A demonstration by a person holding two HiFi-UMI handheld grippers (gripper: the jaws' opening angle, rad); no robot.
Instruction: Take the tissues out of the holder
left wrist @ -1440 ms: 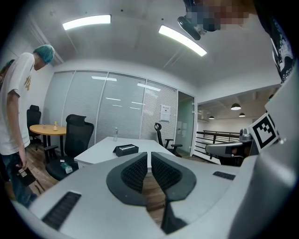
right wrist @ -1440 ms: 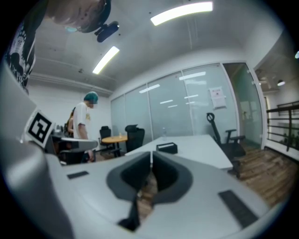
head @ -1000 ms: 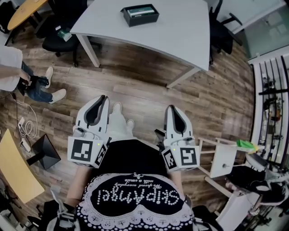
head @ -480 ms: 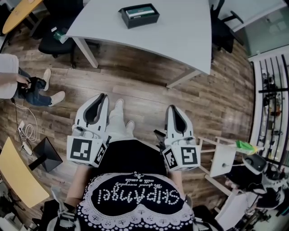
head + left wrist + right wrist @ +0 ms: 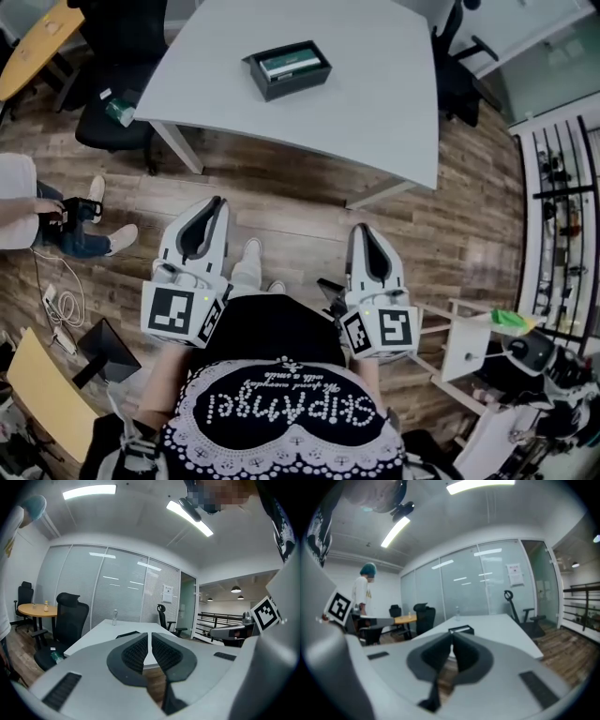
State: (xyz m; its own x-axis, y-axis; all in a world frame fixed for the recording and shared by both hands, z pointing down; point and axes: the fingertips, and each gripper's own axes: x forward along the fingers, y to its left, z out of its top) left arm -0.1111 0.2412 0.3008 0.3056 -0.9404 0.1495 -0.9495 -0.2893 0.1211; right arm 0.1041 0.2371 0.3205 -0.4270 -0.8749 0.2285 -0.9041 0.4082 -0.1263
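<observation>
Up on the tabletop (image 5: pixel 375 103), the black holder (image 5: pixel 272 86) has the tissues (image 5: pixel 293 64) inside; left gripper (image 5: pixel 216 203) and right gripper (image 5: pixel 357 229) well apart from it, fingers pressed together, empty.

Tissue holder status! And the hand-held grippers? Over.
Left hand-held gripper, right hand-held gripper: shut, empty. Tissue holder untouched on table, out of reach. Only floor between.

Print on the tissue pack (image 5: pixel 294 64) in the holder (image 5: pixel 272 86) is too small to read in head view. In left gripper view the left gripper (image 5: pixel 150 637) hides all but a dark edge of the holder. Right gripper view is blurred near the jaws — table (image 5: pixel 375 103) far end and a person (image 5: pixel 33 211) at left run off frame.
</observation>
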